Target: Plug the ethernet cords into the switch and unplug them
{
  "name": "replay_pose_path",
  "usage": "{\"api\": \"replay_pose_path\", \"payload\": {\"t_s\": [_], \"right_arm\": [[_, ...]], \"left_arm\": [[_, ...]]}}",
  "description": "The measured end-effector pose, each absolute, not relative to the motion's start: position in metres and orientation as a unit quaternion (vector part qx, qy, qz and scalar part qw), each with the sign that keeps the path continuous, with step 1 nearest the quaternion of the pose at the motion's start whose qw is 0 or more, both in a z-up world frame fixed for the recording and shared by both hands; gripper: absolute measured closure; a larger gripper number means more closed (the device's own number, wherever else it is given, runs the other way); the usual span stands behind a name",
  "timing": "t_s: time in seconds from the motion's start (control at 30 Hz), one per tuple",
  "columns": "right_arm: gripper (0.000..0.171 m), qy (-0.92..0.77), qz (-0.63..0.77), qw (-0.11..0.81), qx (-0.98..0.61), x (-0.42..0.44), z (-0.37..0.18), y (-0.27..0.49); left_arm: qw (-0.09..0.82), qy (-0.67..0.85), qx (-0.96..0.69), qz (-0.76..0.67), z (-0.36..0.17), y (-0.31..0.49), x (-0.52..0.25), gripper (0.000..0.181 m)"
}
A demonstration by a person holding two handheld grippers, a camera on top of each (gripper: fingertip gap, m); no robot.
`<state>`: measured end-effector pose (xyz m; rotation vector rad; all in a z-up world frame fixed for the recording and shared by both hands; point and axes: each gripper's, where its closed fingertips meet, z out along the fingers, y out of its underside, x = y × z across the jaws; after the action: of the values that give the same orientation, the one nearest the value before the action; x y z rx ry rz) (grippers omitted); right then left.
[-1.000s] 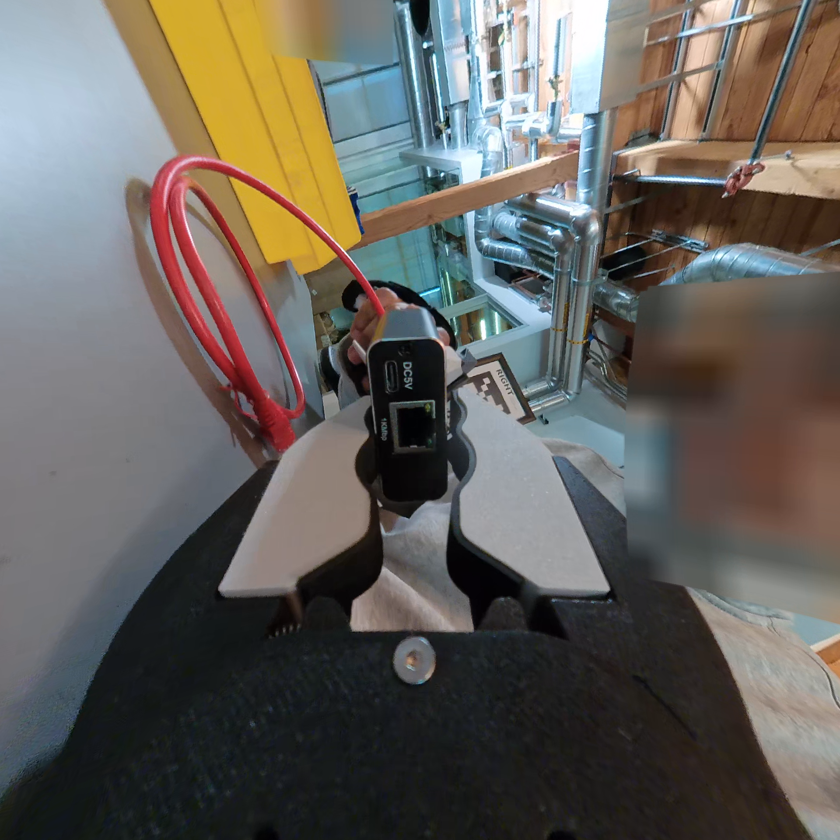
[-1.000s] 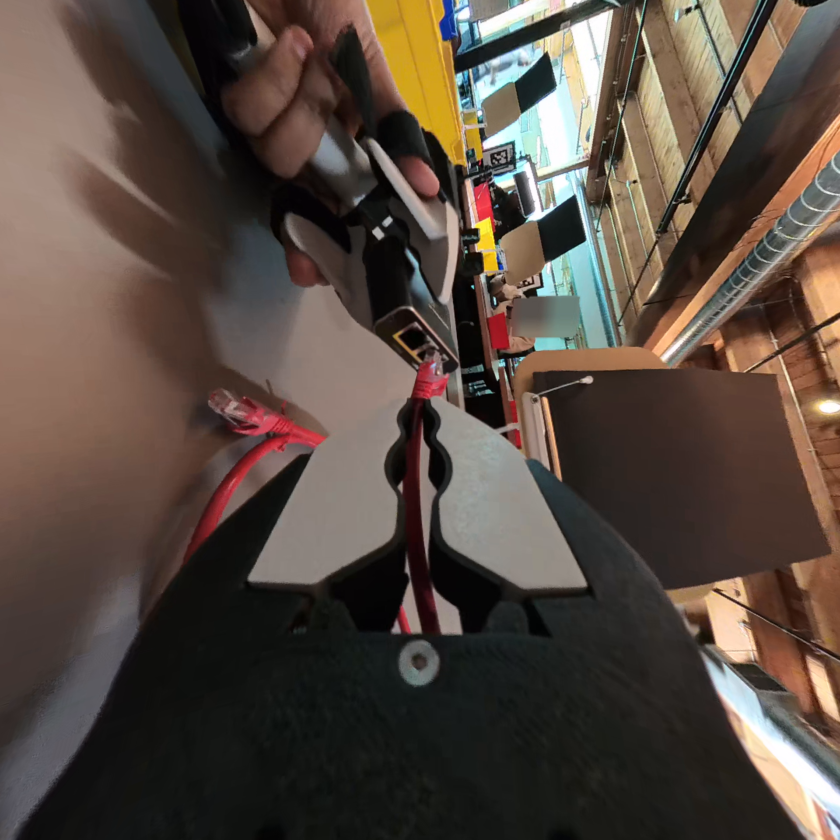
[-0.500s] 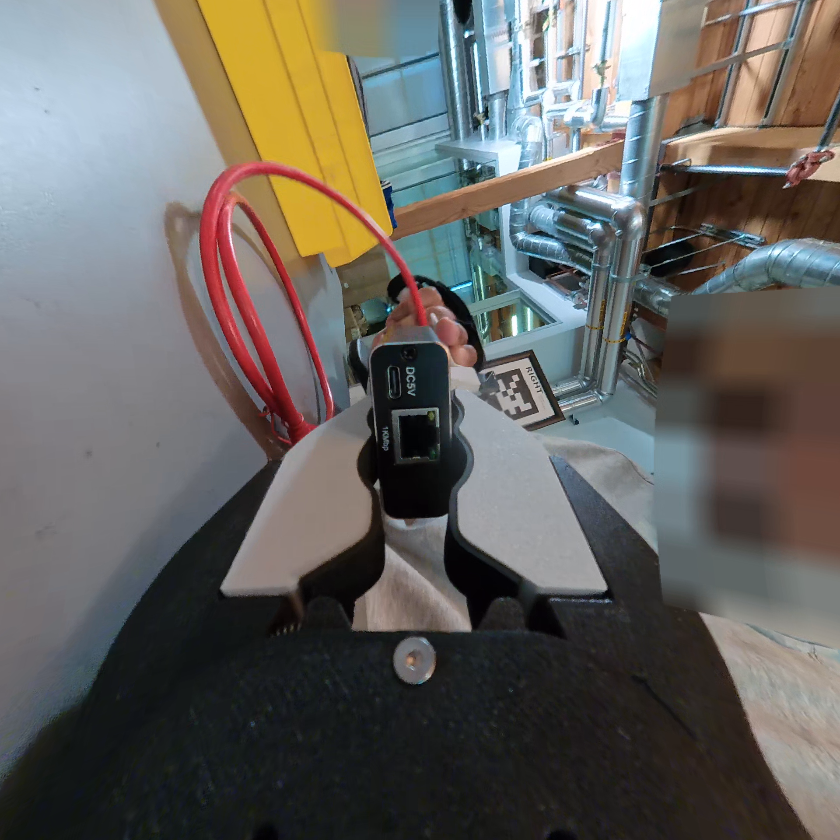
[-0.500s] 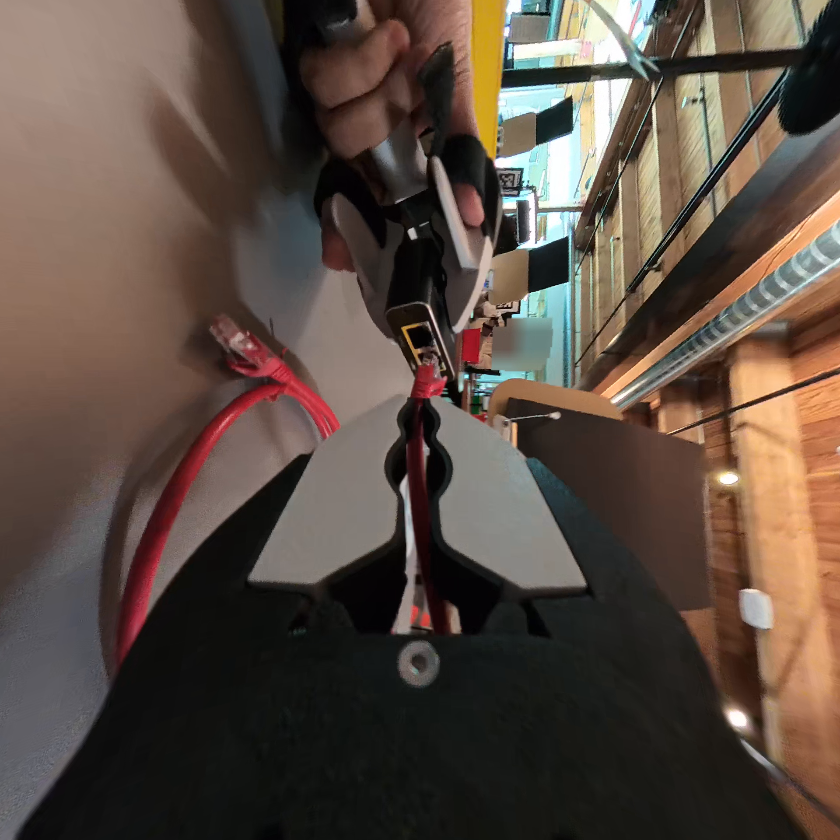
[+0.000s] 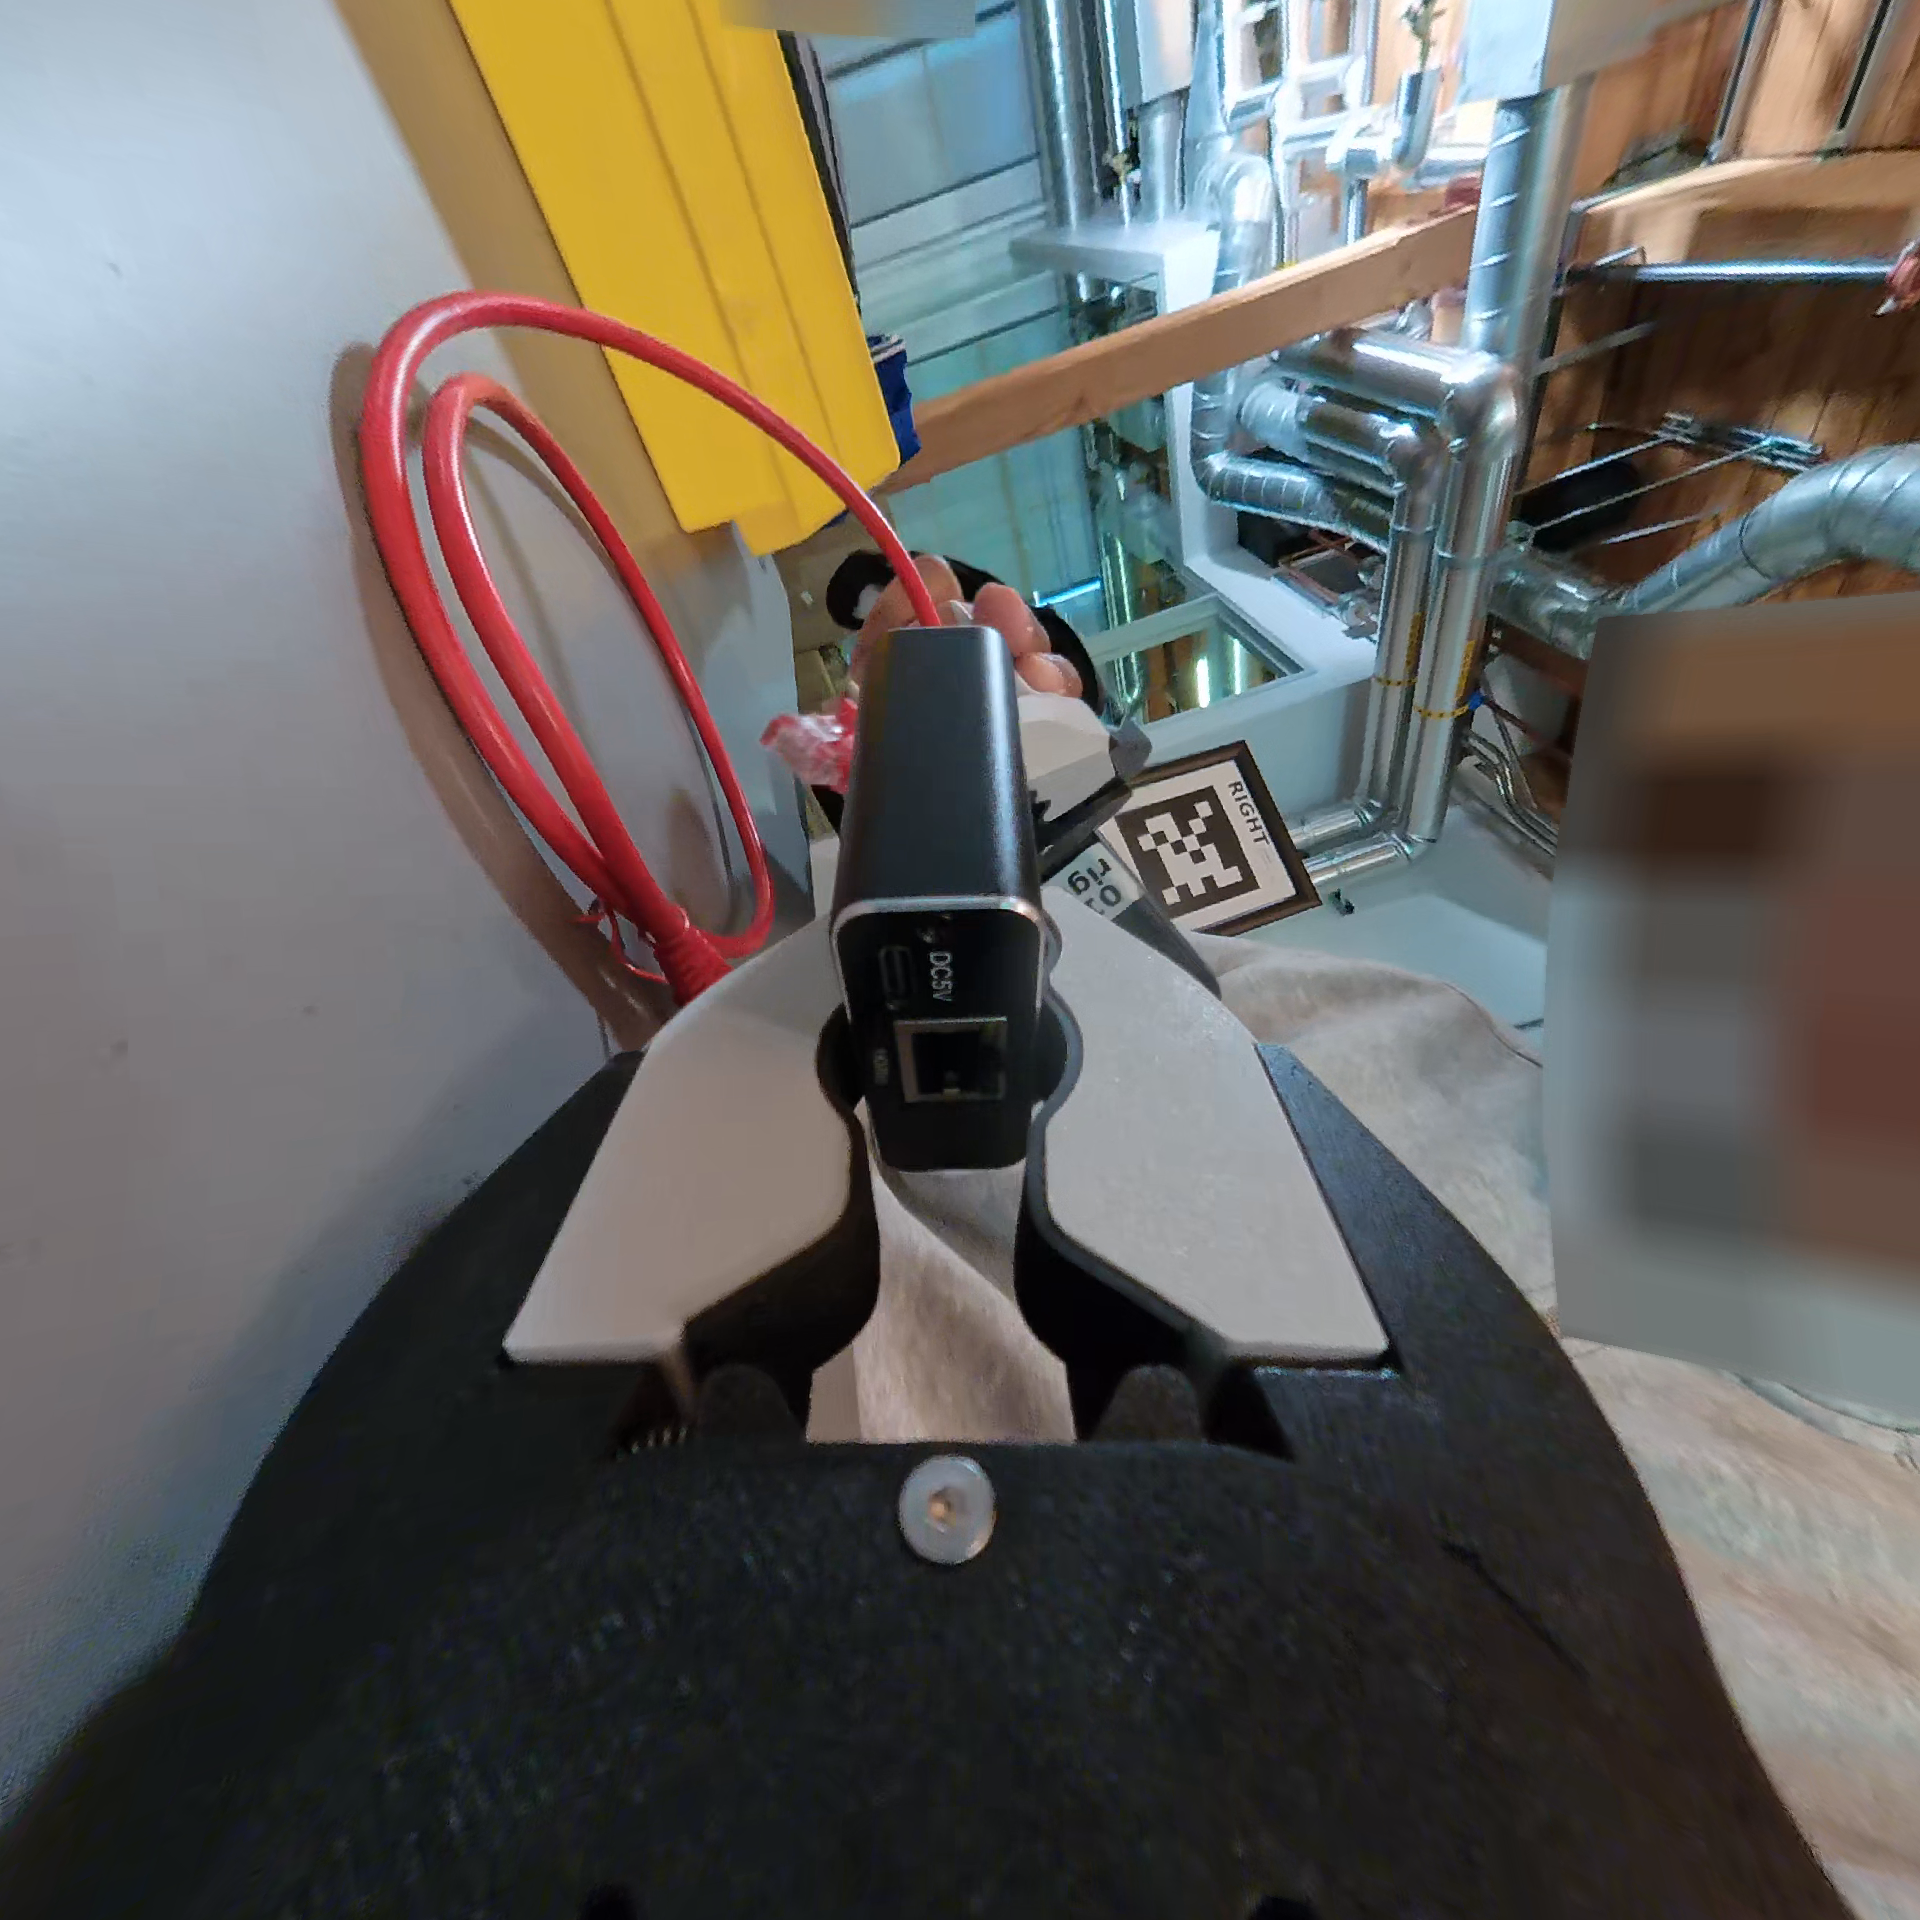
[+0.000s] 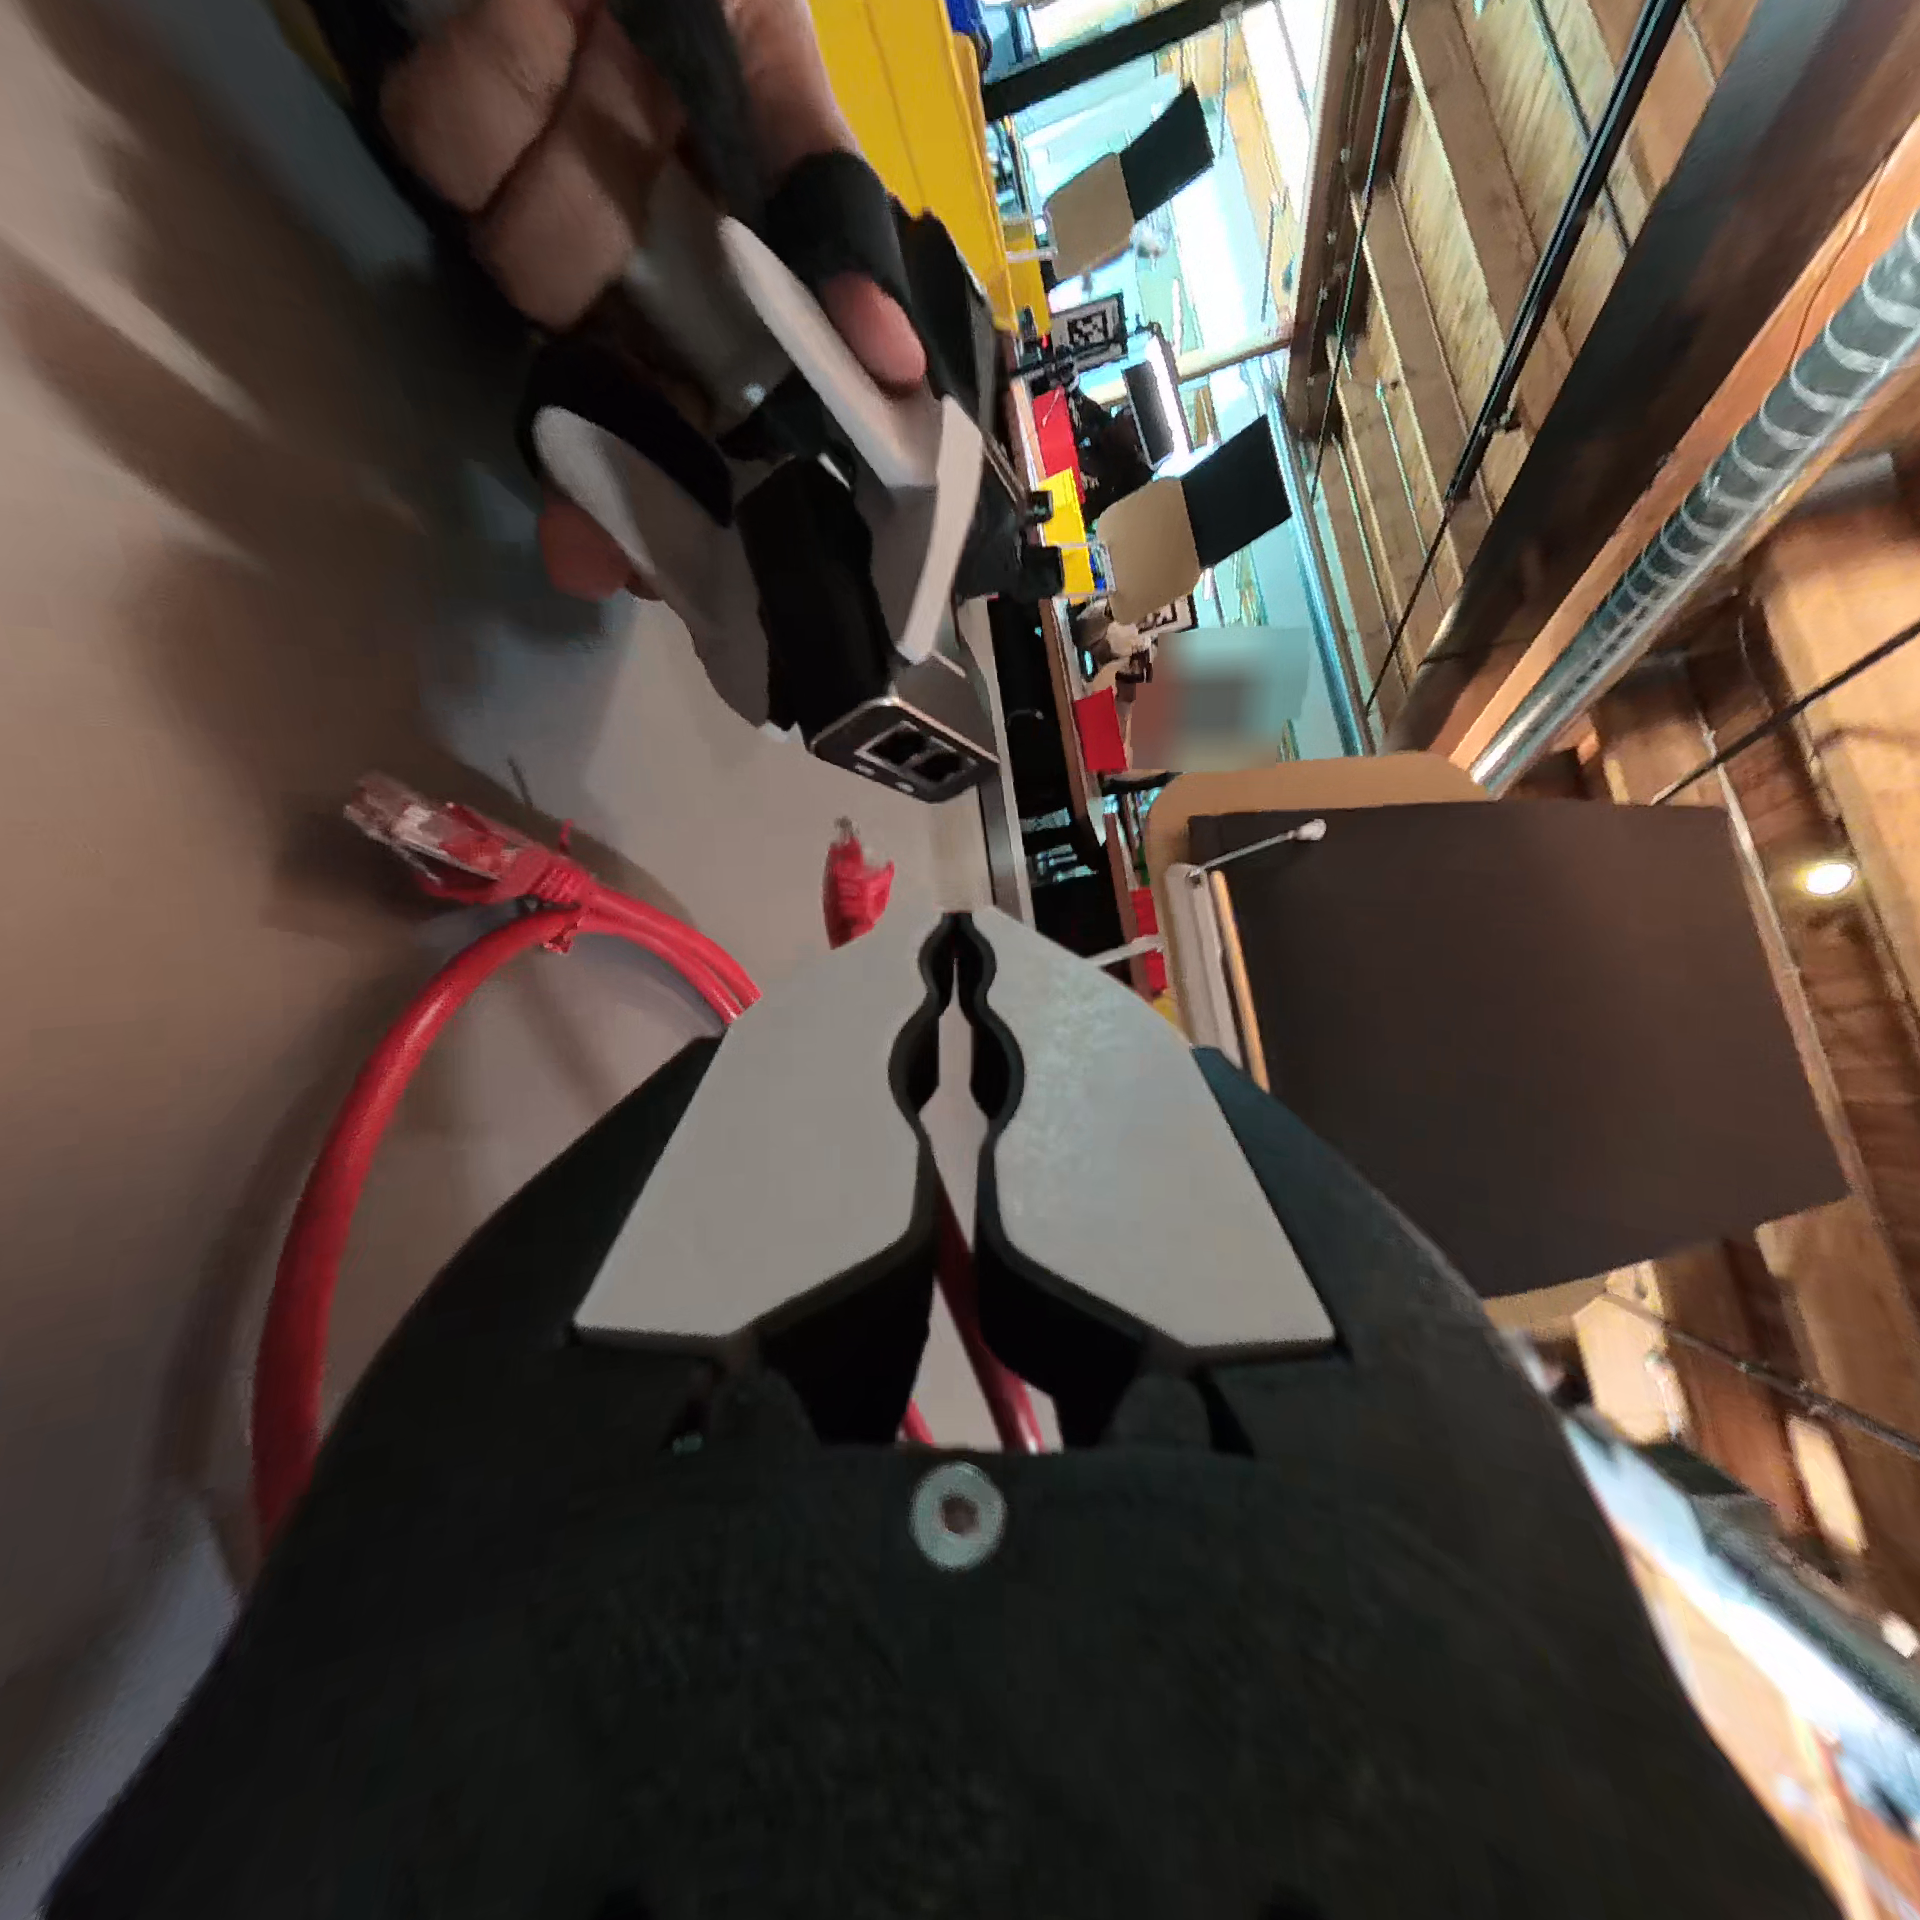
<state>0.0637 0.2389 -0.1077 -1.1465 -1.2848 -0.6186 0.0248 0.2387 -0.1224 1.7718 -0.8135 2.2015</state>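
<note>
The pale grey desk fills the left of both views, seen tipped on its side, with a yellow panel standing at its far edge. On the desk lies a red cord in two loose loops; in the right wrist view one clear-tipped plug of it rests flat on the surface, apart from everything else.

The left hand-held gripper is clenched on the switch, a small dark metal box gripped across its sides and lifted off the desk. The end facing this camera shows one network socket with nothing in it. In the right wrist view the same switch juts from that gripper, held by a person's hand, and its two sockets on that end stand bare.

The right hand-held gripper has its fingers drawn nearly together with only a thin slit between the tips. The red cord runs under or between the fingers near their base; whether it is pinched there I cannot tell. A second red plug sticks up just left of the fingertips, clear of the switch and pointing roughly toward its sockets.
</note>
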Motion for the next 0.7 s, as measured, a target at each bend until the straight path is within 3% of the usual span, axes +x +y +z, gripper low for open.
{"api": "replay_pose_path", "payload": {"t_s": [0.03,0.13,0.27,0.37,0.6,0.7], "right_arm": [[0.171,-0.539,-0.256,0.617,-0.513,0.068,-0.106,0.242],[0.17,-0.449,-0.176,0.641,-0.597,0.085,-0.097,0.251],[0.131,-0.276,0.114,0.6,-0.742,0.094,-0.095,0.255],[0.119,-0.177,0.253,0.584,-0.75,0.104,-0.085,0.256],[0.115,-0.162,0.273,0.541,-0.779,0.111,-0.088,0.25],[0.123,-0.151,0.283,0.55,-0.771,0.116,-0.075,0.242]], "left_arm": [[0.094,-0.274,0.6,0.746,-0.122,0.24,0.025,0.157],[0.084,-0.268,0.603,0.747,-0.122,0.244,0.026,0.157],[0.08,-0.265,0.605,0.747,-0.122,0.246,0.027,0.157],[0.08,-0.269,0.607,0.744,-0.123,0.245,0.027,0.157],[0.085,-0.27,0.607,0.743,-0.124,0.244,0.026,0.157],[0.09,-0.277,0.606,0.741,-0.125,0.242,0.026,0.156]]}}
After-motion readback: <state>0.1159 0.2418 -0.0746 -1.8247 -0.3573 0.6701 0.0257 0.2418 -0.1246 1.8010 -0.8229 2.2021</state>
